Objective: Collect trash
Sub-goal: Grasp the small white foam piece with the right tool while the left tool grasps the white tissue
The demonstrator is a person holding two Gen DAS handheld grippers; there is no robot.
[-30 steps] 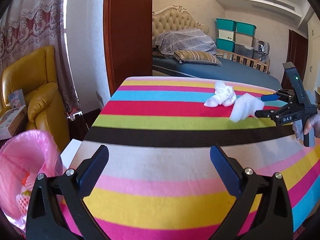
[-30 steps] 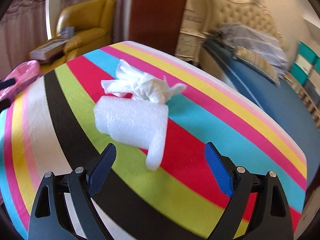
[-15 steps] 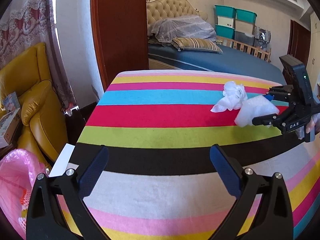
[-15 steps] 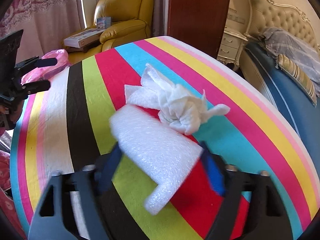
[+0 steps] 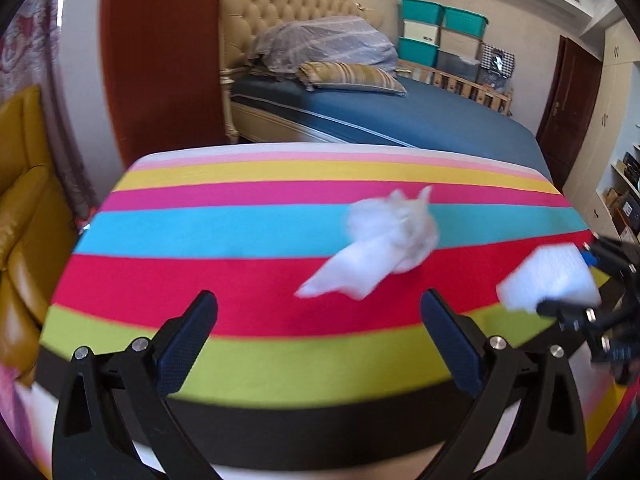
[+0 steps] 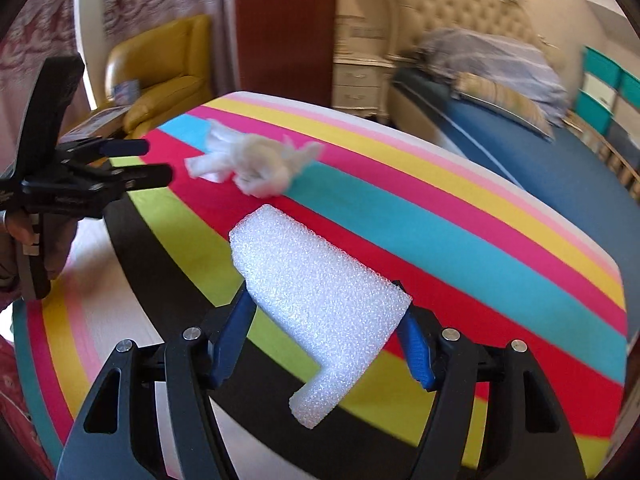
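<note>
A white foam piece (image 6: 316, 300) sits between the blue pads of my right gripper (image 6: 324, 300). The jaws are closing and the pads press its sides, holding it above the striped tablecloth (image 6: 460, 240). In the left wrist view the same foam piece (image 5: 548, 280) hangs in the right gripper (image 5: 568, 280) at the right edge. A crumpled white tissue (image 5: 384, 248) lies on the red and blue stripes, just beyond my left gripper (image 5: 318, 308), which is open and empty. The right wrist view shows the tissue (image 6: 256, 160) with the left gripper (image 6: 154, 160) to its left.
A yellow armchair (image 6: 160, 76) stands past the table's left end, with a sliver of pink bag (image 5: 12, 400) below it. A dark wooden panel (image 5: 160, 52) and a blue bed (image 5: 400, 116) lie behind the table. Teal storage boxes (image 5: 440, 32) are stacked at the far wall.
My right gripper closed on the foam piece and lifted it off the cloth. My left gripper swung right along the table toward the tissue, and the pink bag slid almost out of its view.
</note>
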